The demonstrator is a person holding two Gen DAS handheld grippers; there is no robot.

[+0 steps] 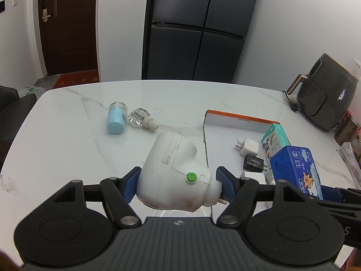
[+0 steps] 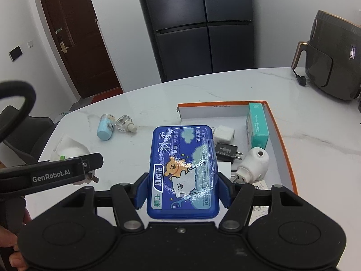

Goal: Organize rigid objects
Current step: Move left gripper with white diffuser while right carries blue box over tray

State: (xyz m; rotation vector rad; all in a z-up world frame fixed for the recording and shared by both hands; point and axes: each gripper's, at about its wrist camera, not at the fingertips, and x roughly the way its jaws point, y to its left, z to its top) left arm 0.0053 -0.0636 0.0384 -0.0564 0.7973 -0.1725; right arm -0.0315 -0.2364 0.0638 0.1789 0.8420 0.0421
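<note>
One white charger [image 2: 225, 166] half-hidden behind box [image 2: 182, 171]

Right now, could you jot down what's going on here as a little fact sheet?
place: marble table
left gripper: clamped on a white plug-in device
right gripper: clamped on a blue box
tray: holds a teal box, white charger, black charger, another white plug-in
loose on table: blue bottle, clear bottle
background: air fryer, fridge, door
</note>
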